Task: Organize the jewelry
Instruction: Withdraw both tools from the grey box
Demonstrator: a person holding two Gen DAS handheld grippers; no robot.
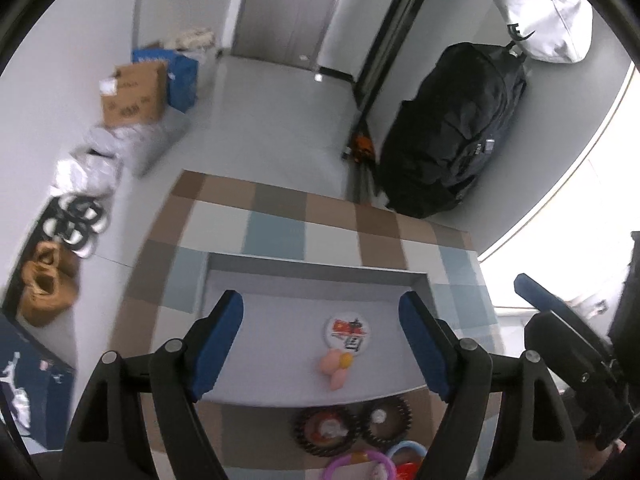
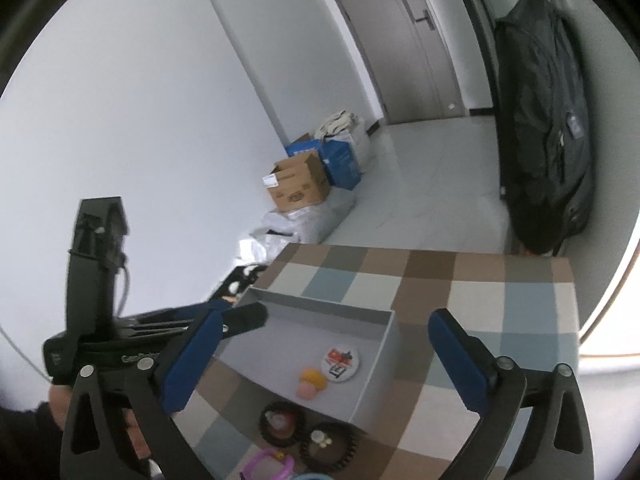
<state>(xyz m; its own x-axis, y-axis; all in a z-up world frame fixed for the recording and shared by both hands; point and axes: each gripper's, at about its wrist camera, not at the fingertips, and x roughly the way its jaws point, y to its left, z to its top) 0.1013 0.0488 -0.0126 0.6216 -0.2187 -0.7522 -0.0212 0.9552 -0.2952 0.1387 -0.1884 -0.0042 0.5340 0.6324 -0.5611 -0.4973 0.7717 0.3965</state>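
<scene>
- The table (image 1: 224, 208), under a checked cloth of brown, cream and blue squares, carries everything in the task.
- One grey tray (image 1: 316, 270) sits on the cloth, open-topped with low walls. In the left wrist view it lies straight ahead of the left gripper (image 1: 322, 320), whose two blue pads frame its floor from either side.
- In the right wrist view the same tray (image 2: 376, 344) lies ahead and between the spread fingers of the right gripper (image 2: 326, 346).
- Left gripper: jaws wide apart, nothing between the pads, touching nothing that can be seen.
- Right gripper: jaws at full spread, empty too; its fingers hang above the cloth and tray.
- The left gripper also shows in the right wrist view, at the tray's left wall; whether it touches the wall cannot be told.
- Two things lie in the tray: one round badge (image 1: 350, 330), white with red and black print, and one small charm (image 1: 338, 366), pink and yellow, just beside it toward the cameras.
- Both lie near the tray's near edge, below and between each gripper's pads.
- Outside the tray, on the cloth nearer the cameras, lie two black beaded bracelets (image 1: 326, 428), side by side and close to the tray's near wall.
- Nearer still, at the frame's bottom edge, one purple ring (image 1: 360, 466) and one blue ring (image 1: 406, 450), each only partly in view.
</scene>
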